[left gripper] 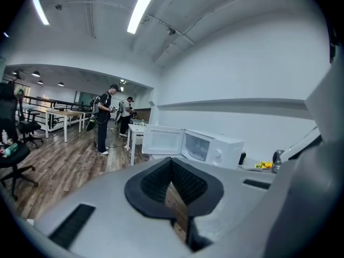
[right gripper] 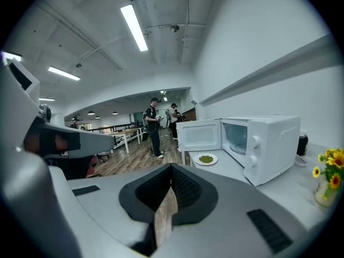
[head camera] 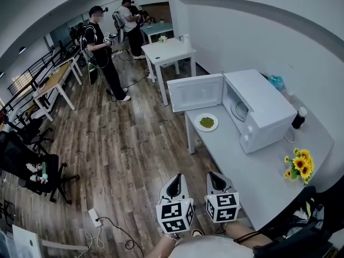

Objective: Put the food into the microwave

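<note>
Currently the left hand-held gripper (head camera: 174, 186) and the right hand-held gripper (head camera: 217, 181) sit side by side at the near end of the white table (head camera: 252, 176). Each is clenched with its jaws together on nothing. Well ahead of them, and well apart, a plate (head camera: 198, 123) of green food (head camera: 207, 122) rests on the table. It sits just in front of the microwave (head camera: 263, 109), beside its open door (head camera: 196, 92).

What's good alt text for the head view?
A white microwave sits door-open on a white counter, a plate of green food beside it. Below, the left claw and right claw are shut and empty.
</note>
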### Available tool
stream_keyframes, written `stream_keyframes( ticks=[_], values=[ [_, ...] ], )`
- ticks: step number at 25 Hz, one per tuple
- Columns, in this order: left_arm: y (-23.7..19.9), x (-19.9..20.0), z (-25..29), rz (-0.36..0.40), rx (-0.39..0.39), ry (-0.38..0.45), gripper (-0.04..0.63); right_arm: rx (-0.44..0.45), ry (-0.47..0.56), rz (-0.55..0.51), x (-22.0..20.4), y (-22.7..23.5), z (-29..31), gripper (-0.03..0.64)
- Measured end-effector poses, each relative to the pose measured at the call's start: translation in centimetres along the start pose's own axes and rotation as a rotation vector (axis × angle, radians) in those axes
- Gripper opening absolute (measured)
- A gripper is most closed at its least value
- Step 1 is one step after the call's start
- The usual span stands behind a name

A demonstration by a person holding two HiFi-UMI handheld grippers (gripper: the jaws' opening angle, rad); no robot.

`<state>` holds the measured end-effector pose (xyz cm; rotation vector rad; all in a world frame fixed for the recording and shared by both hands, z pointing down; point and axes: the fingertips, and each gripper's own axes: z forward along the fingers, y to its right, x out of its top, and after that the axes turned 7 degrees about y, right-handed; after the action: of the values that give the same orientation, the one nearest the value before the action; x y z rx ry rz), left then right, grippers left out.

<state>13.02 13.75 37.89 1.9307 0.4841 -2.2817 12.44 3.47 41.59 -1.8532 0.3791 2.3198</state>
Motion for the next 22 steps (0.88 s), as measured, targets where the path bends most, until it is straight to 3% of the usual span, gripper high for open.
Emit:
stream_keyframes(
  ticks=[22],
  values=[
    [-1.2, -1.2, 4.9, -0.021, -0.018, -0.055, -0.003, -0.047, -0.042, 0.026, -0.8, 2.8, 4.0, 0.017]
  ],
)
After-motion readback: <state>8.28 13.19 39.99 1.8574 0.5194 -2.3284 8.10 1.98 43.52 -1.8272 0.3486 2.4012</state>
